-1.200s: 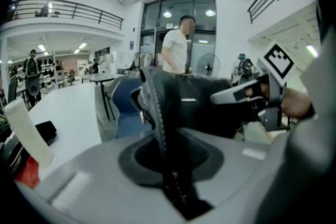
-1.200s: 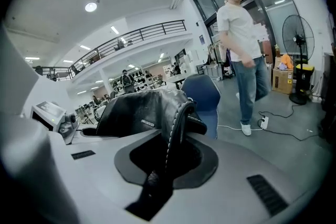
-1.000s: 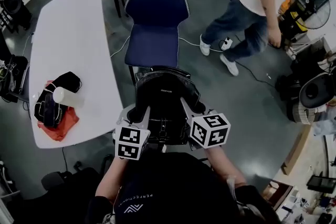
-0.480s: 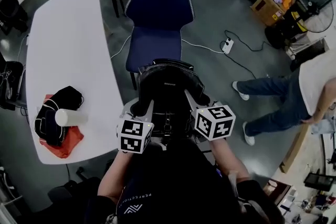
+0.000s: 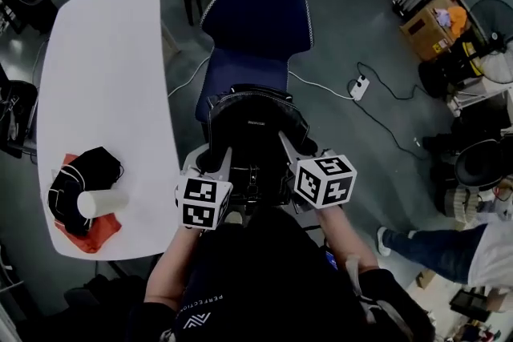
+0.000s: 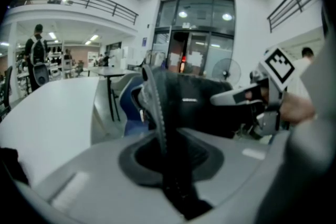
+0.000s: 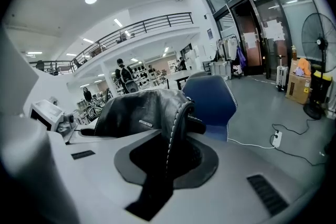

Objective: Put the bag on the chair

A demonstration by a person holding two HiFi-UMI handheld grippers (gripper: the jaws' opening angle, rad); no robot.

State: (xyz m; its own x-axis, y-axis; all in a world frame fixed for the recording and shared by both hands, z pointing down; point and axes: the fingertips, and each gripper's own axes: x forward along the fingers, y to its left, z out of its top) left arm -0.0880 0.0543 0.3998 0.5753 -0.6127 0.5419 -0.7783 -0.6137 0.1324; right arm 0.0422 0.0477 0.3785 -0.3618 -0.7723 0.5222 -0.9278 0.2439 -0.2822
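Change: over the last second the bag (image 5: 252, 132) has edged farther out. In the head view its far edge now overlaps the near edge of the chair (image 5: 255, 20) seat. A person (image 5: 449, 252) has walked from the far right round to the near right.
Meaning: this looks like the carry-in stage. The bag hangs between the two grippers, near the seat, and seems not yet set down on it.
Left gripper (image 5: 216, 164): jaws narrow, pinched on the bag's left toothed edge.
Right gripper (image 5: 290, 152): jaws narrow, pinched on the bag's right stitched edge.
Head view only: it shows the whole layout. The white table (image 5: 104, 76) lies to the left with a cup (image 5: 94, 203) on a heap of cloth, well clear of the path.
Left gripper view only: it shows the dark edge running down between that gripper's (image 6: 165, 155) own jaws. Across the bag (image 6: 199, 102) it also shows the other gripper.
Right gripper view only: it shows the strip clamped in this gripper (image 7: 165, 165). The blue chair (image 7: 210, 97) stands just beyond the bag (image 7: 142, 113), and a power strip (image 7: 275, 138) lies on the floor to the right.
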